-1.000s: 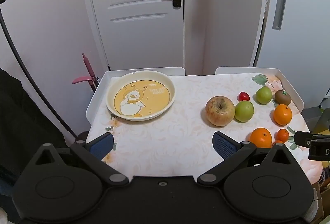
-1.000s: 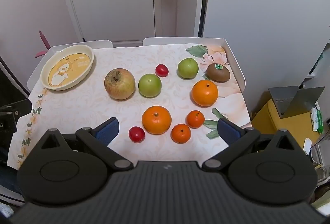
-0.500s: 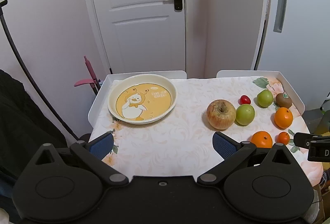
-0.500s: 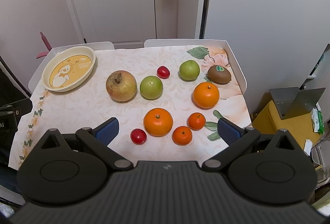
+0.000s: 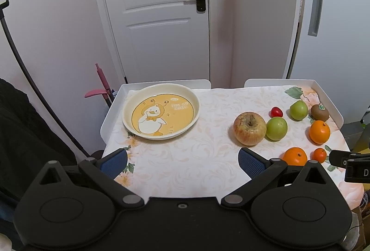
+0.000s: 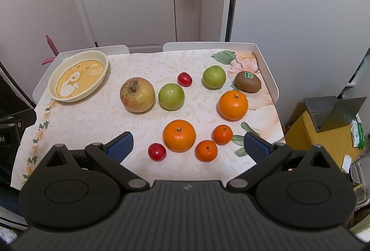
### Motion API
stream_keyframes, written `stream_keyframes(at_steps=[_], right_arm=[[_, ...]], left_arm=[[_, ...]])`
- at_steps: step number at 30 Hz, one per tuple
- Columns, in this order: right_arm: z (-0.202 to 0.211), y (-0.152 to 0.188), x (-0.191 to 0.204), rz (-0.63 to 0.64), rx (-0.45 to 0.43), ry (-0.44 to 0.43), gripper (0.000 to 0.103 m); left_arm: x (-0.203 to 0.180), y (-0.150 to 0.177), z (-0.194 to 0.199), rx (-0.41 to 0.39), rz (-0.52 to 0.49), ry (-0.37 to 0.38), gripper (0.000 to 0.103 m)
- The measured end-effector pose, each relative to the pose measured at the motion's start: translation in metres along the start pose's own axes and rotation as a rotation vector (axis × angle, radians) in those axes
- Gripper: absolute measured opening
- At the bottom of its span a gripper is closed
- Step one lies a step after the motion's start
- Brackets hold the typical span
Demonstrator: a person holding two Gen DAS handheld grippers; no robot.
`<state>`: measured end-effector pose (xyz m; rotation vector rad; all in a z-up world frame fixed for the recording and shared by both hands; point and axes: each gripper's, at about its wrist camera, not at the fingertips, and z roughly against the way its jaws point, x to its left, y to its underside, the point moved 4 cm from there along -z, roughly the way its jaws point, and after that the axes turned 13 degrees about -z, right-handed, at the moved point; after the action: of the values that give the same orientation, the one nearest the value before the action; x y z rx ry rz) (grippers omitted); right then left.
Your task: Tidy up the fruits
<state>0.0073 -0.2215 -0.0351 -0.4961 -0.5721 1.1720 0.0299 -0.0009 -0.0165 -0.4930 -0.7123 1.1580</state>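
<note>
Cream plate [image 5: 195,105] with yellow duck print; floral tablecloth [image 6: 97,117].

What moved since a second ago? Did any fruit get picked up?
No fruit was picked up. Both cameras drew back a little, so the table sits lower in view. The left gripper and right gripper stay open and empty. The plate stays empty, and the apple hasn't moved.

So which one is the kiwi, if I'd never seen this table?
Start at the table's far right corner, by the printed pink flower on the cloth. The kiwi lies there, just beyond the large orange and right of a green apple. It is the only brown, fuzzy fruit, with a small green sticker on top.
</note>
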Motion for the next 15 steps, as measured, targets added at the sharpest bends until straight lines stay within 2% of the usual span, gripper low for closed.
stream_keyframes(at_steps=[15], right_arm=[[0.0005, -0.0004, 0.0002, -0.001, 0.001, 0.0, 0.103]], left_arm=[[-0.0035, 0.0005, 0.0003, -0.001, -0.003, -0.023, 0.103]])
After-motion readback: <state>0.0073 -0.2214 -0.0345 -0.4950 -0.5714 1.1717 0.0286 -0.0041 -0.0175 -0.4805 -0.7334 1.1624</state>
